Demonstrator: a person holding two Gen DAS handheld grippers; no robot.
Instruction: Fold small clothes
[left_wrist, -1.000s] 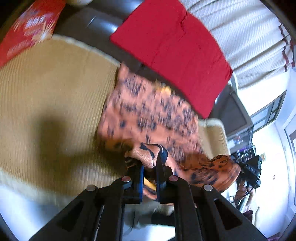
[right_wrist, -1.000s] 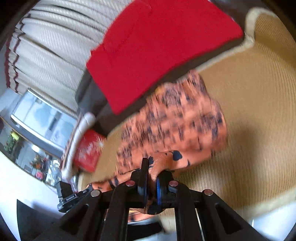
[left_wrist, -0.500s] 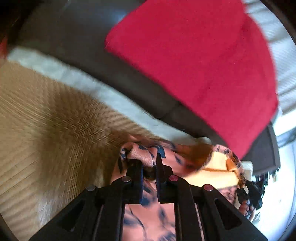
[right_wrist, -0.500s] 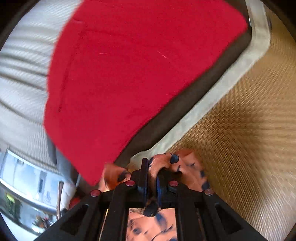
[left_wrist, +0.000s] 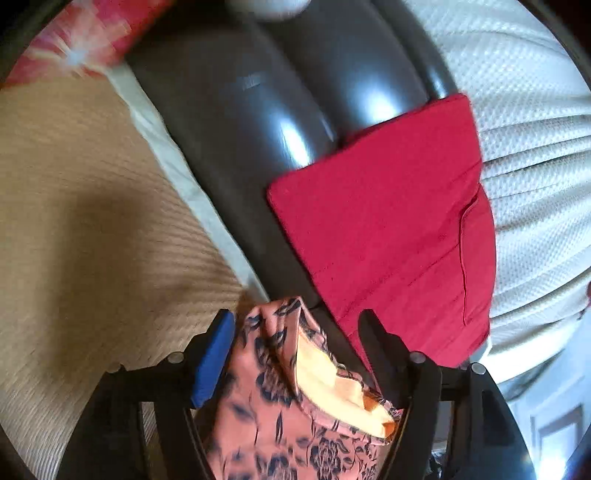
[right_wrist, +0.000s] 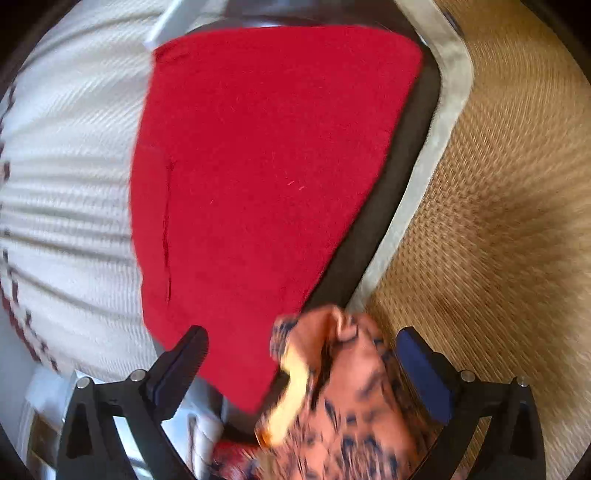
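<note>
**Both hand-held grippers spread, patterned garment loose between the jaws**

The left hand-held gripper (left_wrist: 297, 334) is seen with its jaws spread; they have just been opening. The orange patterned garment (left_wrist: 273, 398) lies between them, its bunched top edge rising in the gap, and no pinch by the pads can be made out. A pale yellow lining shows at 4 o'clock within the folds.

The right hand-held gripper (right_wrist: 301, 352) is likewise spread wide, its jaws having just been opening. The same garment (right_wrist: 354, 391) stands between them, nearer the blue pad at 3 o'clock and apart from the finger at 9 o'clock.

Outward from the left hand-held gripper, a tan woven mat (left_wrist: 85, 221) is seen from 8 to 10 o'clock, edged by a pale border strip. A dark sofa back (left_wrist: 280, 110) rises at 12 o'clock, with a red folded cloth (left_wrist: 388, 229) draped on it at 2 o'clock. A white textured curtain (left_wrist: 528, 147) fills 3 o'clock. A red printed cushion (left_wrist: 81, 44) sits at 11 o'clock, blurred.
</note>
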